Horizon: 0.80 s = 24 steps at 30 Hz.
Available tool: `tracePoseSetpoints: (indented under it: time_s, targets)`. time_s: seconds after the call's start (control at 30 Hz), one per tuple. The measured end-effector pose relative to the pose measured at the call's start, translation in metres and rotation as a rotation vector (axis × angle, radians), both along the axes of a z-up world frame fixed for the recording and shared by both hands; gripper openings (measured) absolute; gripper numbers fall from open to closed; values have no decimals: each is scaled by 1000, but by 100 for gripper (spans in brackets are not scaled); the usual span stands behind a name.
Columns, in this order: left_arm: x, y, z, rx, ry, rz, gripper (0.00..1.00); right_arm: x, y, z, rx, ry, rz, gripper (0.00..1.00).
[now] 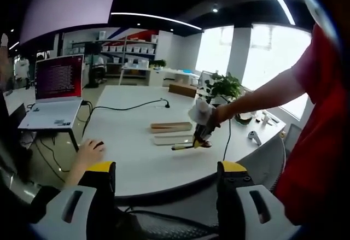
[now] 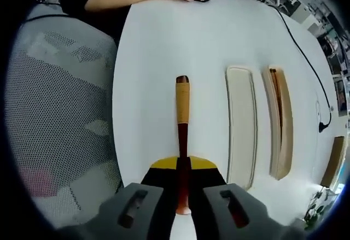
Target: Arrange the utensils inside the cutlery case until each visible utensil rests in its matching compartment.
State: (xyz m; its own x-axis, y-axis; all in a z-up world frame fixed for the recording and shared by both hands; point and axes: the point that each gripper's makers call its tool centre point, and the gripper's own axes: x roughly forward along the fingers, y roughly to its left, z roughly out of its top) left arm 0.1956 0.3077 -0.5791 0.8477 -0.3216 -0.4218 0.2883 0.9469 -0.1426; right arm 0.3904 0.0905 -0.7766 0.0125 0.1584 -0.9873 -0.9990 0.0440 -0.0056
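While the left hand-held gripper (image 1: 167, 188) hangs low at the near edge of the white table (image 1: 131, 158), its two yellow-tipped jaws stand wide apart with nothing between them, so it is open and idle. Beyond it in the left gripper view, the right hand-held gripper (image 1: 201, 139) is held out over the table by a person's arm in a red sleeve, and a long utensil (image 1: 183, 146) juts from it just above the tabletop. Just past that lie the two parts of the cutlery case: a wooden part (image 1: 170, 126) farther off and a pale part (image 1: 173, 139) nearer, side by side. Another person's hand (image 1: 90, 151) rests at the table's left edge near a laptop (image 1: 54, 95). In the right gripper view, the right hand-held gripper (image 2: 183, 199) is clamped on a utensil with a wooden handle (image 2: 182, 117), which runs straight out between the jaws and ends in a dark tip over bare table (image 2: 164, 43). To its right lie a pale, shallow tray (image 2: 241, 125) and, just beside that, a wooden tray (image 2: 279, 122) with a dark, slender piece inside; what kind I cannot tell. The utensil in the grip is apart from both trays. The step in hand looks like carrying this utensil to the case, with the task still early. The next move would call for swinging it across to lie lengthwise over the long slot that matches it, lowering until it rests inside, then letting go.
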Motion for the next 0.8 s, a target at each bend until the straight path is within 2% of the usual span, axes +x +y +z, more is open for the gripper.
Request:
tracePoseSetpoints:
  time_s: [0.13, 0.57, 0.8]
  targets:
    - [2, -1, 0, 3, 0, -4, 77, 7, -2, 10, -9, -7, 27, 1]
    - [6, 3, -3, 7, 9, -7, 77, 34, -4, 37, -10, -10, 37, 1]
    - [13, 3, 1, 18, 2, -16, 77, 45, -5, 51, -12, -9, 33, 1]
